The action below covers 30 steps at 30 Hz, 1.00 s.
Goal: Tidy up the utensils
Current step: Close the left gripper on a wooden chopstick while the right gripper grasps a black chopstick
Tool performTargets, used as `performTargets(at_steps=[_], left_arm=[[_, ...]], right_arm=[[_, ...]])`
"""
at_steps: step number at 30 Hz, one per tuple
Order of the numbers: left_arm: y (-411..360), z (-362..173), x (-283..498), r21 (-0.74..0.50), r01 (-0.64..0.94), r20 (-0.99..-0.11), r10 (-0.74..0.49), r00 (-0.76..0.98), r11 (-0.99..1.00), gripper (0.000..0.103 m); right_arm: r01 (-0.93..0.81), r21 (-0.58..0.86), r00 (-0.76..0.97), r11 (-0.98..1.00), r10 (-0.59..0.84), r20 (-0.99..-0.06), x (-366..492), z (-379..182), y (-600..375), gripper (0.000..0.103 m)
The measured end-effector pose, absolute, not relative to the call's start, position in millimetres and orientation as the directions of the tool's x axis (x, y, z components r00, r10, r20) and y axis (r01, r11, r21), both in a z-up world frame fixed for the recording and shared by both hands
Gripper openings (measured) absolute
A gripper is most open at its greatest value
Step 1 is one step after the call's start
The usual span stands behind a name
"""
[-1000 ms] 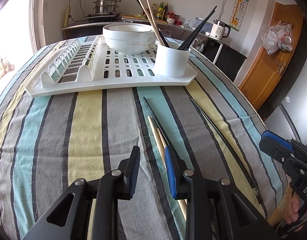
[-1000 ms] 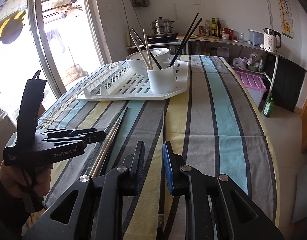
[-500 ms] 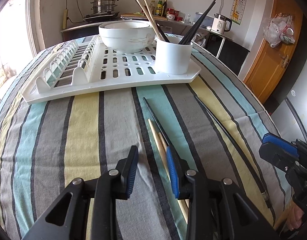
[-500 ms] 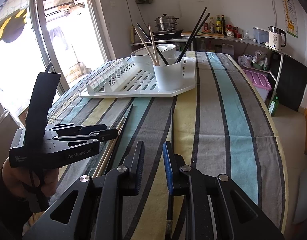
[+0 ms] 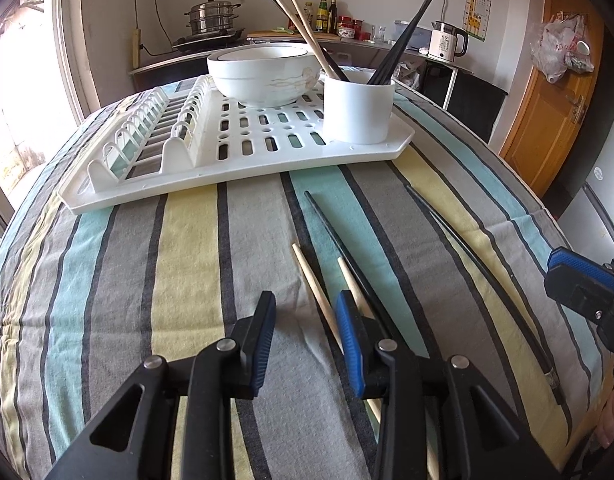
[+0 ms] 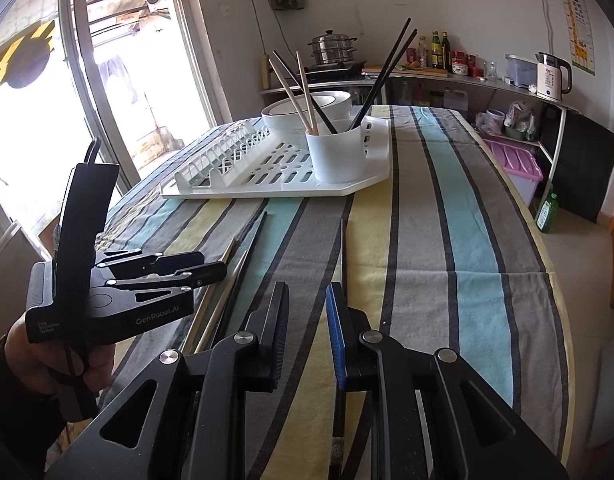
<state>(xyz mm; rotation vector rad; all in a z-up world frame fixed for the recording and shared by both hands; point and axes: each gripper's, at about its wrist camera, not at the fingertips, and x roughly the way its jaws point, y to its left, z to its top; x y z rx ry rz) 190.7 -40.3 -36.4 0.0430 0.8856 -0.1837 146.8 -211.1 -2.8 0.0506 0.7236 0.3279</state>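
Chopsticks [image 5: 321, 292] run hidden under the left claw [image 5: 309, 334], just widening, empty; right claw [image 6: 307, 334] apart, empty.

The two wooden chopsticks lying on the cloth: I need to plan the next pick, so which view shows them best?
The left wrist view. The wooden chopsticks lie side by side just ahead of the open left gripper, tips clear against the striped cloth. In the right wrist view they show only as thin slivers partly behind the left gripper.

Right gripper [image 6: 307, 322] — over black chopstick [image 6: 342, 256]
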Motion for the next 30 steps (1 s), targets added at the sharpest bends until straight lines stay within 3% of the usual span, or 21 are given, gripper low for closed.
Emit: performTargets(at_steps=[2,4,6,19,30], left_arm=[[-39,-37,189,-0.035,0.175,-0.772,-0.138,0.621,0.984,0.035],[-37,-36,189,-0.036,0.174,-0.772,-0.138,0.621,0.984,0.028],[-38,-36,188,-0.031,0.184,-0.771,-0.14,0.621,0.983,0.01],[-15,-36,197,0.04,0.272,-0.777,-0.142,0.613,0.961,0.005],[19,-37,196,0.004,0.233,-0.774,-0.145,0.616,0.972,0.005]], right_arm=[[-0.279,0.155,0.701,0.948,0.312,-0.641,146,-2,-210,0.02],[-0.276,0.154,0.701,0.949,0.309,-0.642,147,-2,-210,0.02],[-0.274,0.155,0.701,0.949,0.308,-0.643,148,-2,-211,0.02],[-0.301,0.143,0.673,0.943,0.316,-0.669,167,-1,-186,0.02],[-0.351,0.116,0.56,0.929,0.307,-0.77,226,-23,-129,0.02]])
